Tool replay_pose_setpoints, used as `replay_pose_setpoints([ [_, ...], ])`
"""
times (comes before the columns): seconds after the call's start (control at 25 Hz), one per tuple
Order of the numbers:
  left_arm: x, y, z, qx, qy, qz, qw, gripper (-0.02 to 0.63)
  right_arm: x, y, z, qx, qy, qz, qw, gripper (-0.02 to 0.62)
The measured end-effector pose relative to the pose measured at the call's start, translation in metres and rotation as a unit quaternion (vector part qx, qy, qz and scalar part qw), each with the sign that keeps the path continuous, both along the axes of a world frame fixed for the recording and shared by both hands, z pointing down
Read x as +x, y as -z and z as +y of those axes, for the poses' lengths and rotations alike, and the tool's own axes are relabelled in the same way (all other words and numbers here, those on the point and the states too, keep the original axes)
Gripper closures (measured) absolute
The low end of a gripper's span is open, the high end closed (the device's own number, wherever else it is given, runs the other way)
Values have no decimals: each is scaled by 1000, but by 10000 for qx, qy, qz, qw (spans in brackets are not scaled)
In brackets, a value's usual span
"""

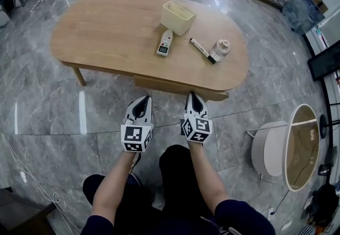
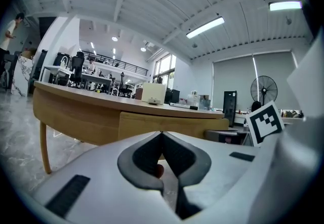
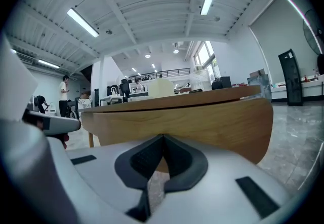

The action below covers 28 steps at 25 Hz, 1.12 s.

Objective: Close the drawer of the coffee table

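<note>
Wooden oval coffee table (image 1: 106, 32) stands on glossy grey marble floor (image 1: 42, 111); its drawer (image 1: 175, 86) juts slightly from the near edge, just ahead of left gripper (image 1: 144, 100) and right gripper (image 1: 194, 95), both pinched closed, empty

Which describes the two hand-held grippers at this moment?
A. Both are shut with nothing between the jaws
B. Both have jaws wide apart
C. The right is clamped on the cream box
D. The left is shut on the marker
A: in each gripper view the jaws meet at the tips with nothing between them, and the left hand-held gripper and the right hand-held gripper both point toward the drawer.
</note>
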<state>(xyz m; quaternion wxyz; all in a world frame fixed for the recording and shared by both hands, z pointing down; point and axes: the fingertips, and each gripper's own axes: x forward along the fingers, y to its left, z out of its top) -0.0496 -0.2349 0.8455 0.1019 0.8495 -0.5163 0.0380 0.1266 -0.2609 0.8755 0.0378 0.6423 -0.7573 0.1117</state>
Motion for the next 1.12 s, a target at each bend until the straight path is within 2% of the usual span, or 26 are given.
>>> replay_pose_setpoints([
  [0.28,-6,3,6,-3,-81,-37,10000,581,3,0,-21,202,64,79,9997,569],
  [0.52,-14,10,6,40,34,51,10000,581,6,0,-40,79,85,139,9998,569],
  [1.0,-10,14,12,59,-53,66,9999,581,12,3,-33,132,254,189,9994,569],
  [1.12,-11,16,13,-8,-55,204,9998,581,16,2,-18,120,322,239,9991,569],
])
